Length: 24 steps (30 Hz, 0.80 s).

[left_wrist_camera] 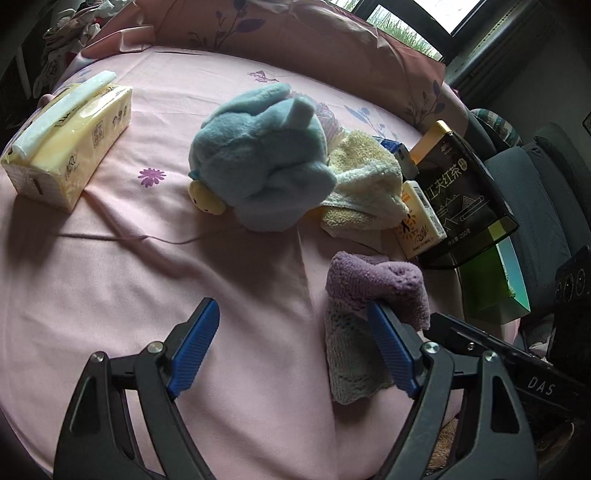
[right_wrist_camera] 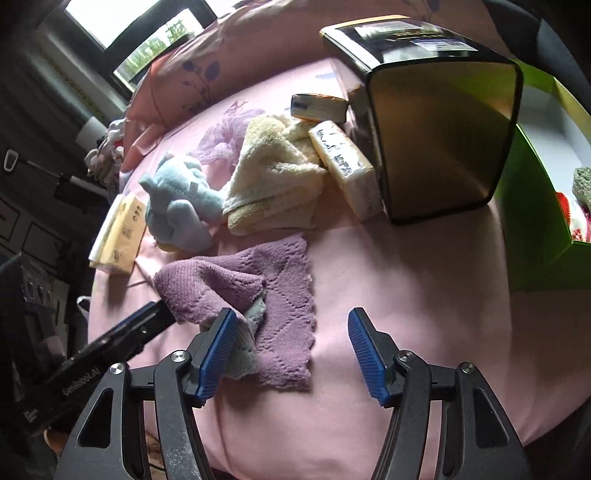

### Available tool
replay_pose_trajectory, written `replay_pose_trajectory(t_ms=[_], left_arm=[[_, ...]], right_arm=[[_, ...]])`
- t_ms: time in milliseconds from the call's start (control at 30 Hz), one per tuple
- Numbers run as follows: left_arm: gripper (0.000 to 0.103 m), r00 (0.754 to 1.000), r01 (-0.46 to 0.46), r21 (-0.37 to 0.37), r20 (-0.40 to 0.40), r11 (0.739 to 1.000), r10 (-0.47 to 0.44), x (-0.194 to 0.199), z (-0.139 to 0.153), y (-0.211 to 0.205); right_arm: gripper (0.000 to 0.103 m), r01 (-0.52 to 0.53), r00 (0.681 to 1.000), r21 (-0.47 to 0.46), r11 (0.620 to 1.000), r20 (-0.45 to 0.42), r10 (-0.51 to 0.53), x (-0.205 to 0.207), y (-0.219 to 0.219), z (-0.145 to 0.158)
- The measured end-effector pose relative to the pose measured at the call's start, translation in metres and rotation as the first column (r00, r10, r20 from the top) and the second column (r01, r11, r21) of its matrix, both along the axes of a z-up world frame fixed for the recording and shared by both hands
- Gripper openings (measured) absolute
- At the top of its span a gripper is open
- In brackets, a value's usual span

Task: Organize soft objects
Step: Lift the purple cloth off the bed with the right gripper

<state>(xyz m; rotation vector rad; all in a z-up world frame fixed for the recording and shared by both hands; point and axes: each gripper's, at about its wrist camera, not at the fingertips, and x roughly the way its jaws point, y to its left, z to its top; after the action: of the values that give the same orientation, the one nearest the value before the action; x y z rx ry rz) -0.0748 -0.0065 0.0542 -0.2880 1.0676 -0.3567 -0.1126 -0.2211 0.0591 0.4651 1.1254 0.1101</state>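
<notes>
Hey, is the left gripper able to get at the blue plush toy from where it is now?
Probably yes. The left gripper has its jaws open, and only bare pink sheet lies between it and the blue plush toy; the purple cloth sits off to one side.

A bedroom in a home lies before my jaws: a bed under a pink flowered sheet [left_wrist_camera: 147, 280], with a matching pillow [left_wrist_camera: 266, 26] propped at its far edge beneath a dark-framed window [right_wrist_camera: 122, 33] that looks out on greenery. Household odds and ends are strewn over the bedding, among them a pack of tissues [left_wrist_camera: 70, 144], a blue plush toy [left_wrist_camera: 258, 155] and a cream towel [right_wrist_camera: 273, 177].
</notes>
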Motion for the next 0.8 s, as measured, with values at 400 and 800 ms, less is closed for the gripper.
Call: replay_pose_trajectory(t_ms=[400, 800], left_arm=[[0.076, 0.997, 0.079, 0.001, -0.02, 0.997, -0.079, 0.0, -0.015, -0.032], [0.024, 0.986, 0.143, -0.137, -0.062, 0.98, -0.153, 0.005, -0.022, -0.046]], right_arm=[[0.074, -0.013, 0.998, 0.154, 0.988, 0.055, 0.005, 0.028, 0.009, 0.016], [0.074, -0.018, 0.999, 0.167, 0.986, -0.047, 0.026, 0.031, 0.024, -0.032]])
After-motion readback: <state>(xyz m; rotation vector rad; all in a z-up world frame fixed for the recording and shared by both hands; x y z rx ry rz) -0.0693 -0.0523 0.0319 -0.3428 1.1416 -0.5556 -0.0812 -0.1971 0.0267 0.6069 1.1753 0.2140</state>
